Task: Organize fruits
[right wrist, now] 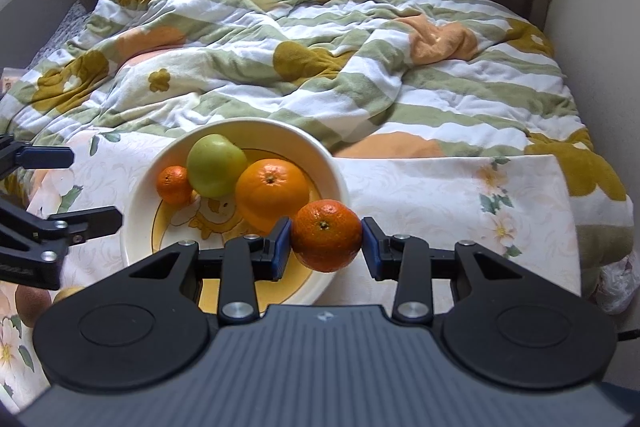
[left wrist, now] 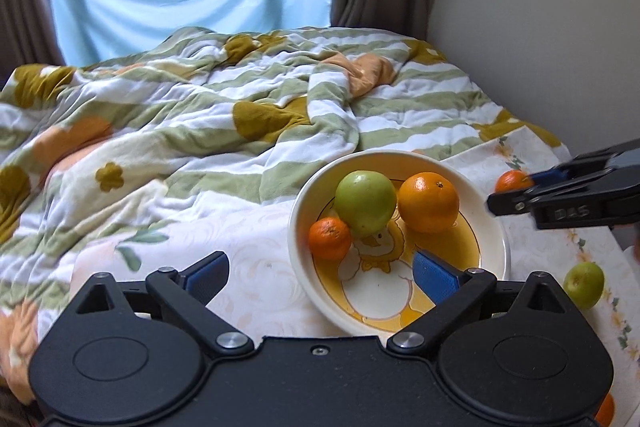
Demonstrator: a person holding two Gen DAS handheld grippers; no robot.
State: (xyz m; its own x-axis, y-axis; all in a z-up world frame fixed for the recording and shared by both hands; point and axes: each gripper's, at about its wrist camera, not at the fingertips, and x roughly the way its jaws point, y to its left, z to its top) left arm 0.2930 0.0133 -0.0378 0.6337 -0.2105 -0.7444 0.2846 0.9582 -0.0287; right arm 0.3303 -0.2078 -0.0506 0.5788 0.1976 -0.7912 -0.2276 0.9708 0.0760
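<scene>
A cream bowl [left wrist: 498, 227] with a duck picture stands on a floral cloth and holds a green apple [left wrist: 366, 202], a large orange [left wrist: 428, 202] and a small mandarin [left wrist: 329, 238]. My left gripper [left wrist: 320, 273] is open and empty, at the bowl's near left rim. My right gripper [right wrist: 326, 237] is shut on a mandarin [right wrist: 326, 235], held over the bowl's near right rim [right wrist: 336, 171]. In the left wrist view that mandarin [left wrist: 512, 181] sits between the right gripper's fingers [left wrist: 516, 201]. A second green apple [left wrist: 584, 285] lies on the cloth right of the bowl.
A rumpled striped blanket [left wrist: 200, 115] covers the bed behind the bowl. A blue sheet and brown curtains hang at the back; a wall stands on the right. An orange fruit [left wrist: 606, 411] shows at the lower right edge. Brownish fruits [right wrist: 34, 301] lie at the left in the right wrist view.
</scene>
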